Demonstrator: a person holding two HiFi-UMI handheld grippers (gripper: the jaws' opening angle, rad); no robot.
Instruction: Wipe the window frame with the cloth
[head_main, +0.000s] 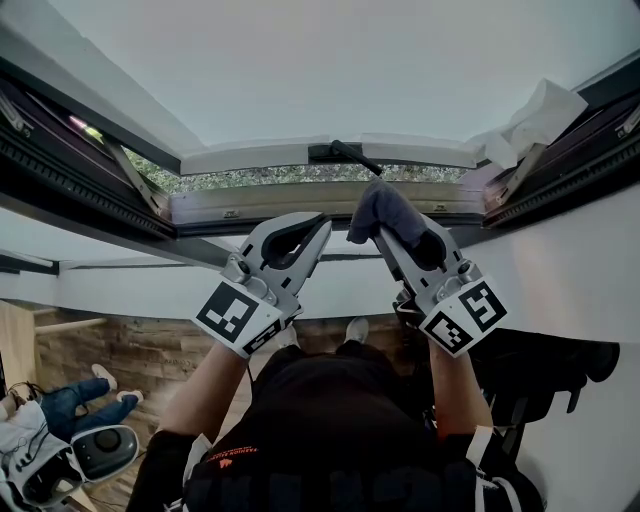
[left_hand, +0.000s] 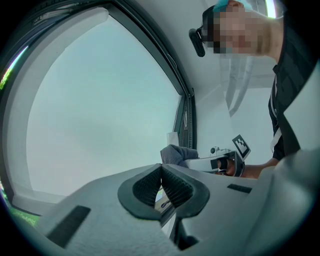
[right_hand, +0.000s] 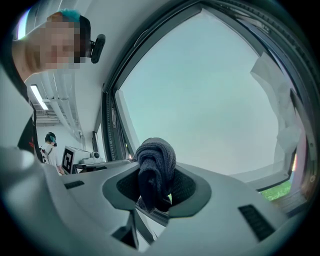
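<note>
A dark grey cloth (head_main: 385, 210) is bunched between the jaws of my right gripper (head_main: 378, 228), which is shut on it; the cloth (right_hand: 156, 162) bulges out past the tips in the right gripper view. It is held up near the lower bar of the open window frame (head_main: 300, 205), just under the black handle (head_main: 345, 153). My left gripper (head_main: 322, 226) is raised beside it, to the left, jaws shut with nothing in them. The left gripper view has the cloth (left_hand: 177, 153) and the right gripper (left_hand: 220, 162) beyond my own pads (left_hand: 161, 187).
A tilted window sash (head_main: 300, 70) fills the top of the head view. Crumpled white paper (head_main: 535, 120) hangs at the frame's upper right. Below are a wood floor, a person (head_main: 45, 420) sitting at lower left, and dark equipment (head_main: 550, 365) at right.
</note>
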